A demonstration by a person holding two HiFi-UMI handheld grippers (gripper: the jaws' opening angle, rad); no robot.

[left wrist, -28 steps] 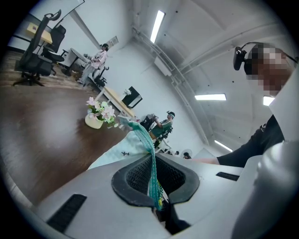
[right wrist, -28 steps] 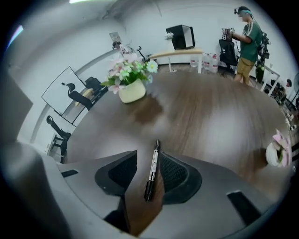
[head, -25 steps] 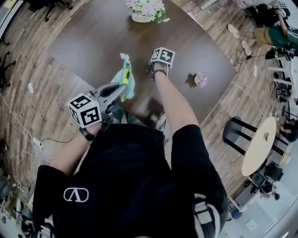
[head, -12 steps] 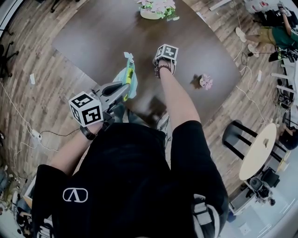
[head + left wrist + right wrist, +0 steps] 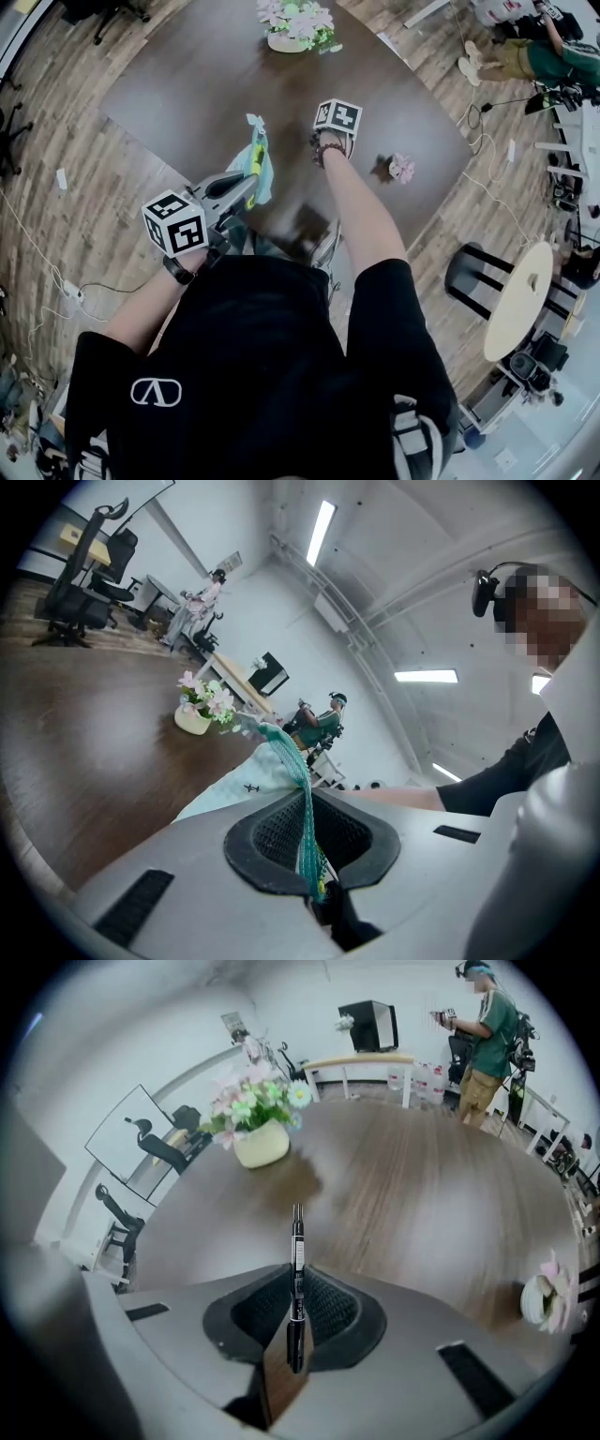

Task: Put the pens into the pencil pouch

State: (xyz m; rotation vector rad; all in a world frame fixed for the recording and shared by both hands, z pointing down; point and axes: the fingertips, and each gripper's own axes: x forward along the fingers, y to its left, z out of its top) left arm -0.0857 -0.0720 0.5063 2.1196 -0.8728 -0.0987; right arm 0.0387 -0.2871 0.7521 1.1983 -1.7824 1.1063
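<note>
Pouch first: the pencil pouch (image 5: pixel 255 157) is a soft, pale mint fabric bag with a teal mesh strip along its edge. That mesh strip runs straight into the left gripper (image 5: pixel 249 184), whose ribbed black pads are clenched tight on it. In the left gripper view the mesh (image 5: pixel 302 808) hangs thin and netted between the jaws, and the pale cloth spreads out beyond them above the dark table (image 5: pixel 187 84).

Over to the right gripper (image 5: pixel 328 147), just beside the pouch and tilted steeply down at the tabletop. Its jaws have just been closing, and they now squeeze a pen (image 5: pixel 297 1279). It is slim, black and straight as a needle, with a white label band round its barrel, and its fine tip points out past the pads towards the wood. So the pen is clear of the pouch, gripped over the table.

The tabletop is smooth brown woodgrain with rounded corners. A cream flower pot (image 5: pixel 260 1144) with pink and white blossoms sits at its far side, and a small pink flower ornament (image 5: pixel 402 167) sits off to the right.
</note>
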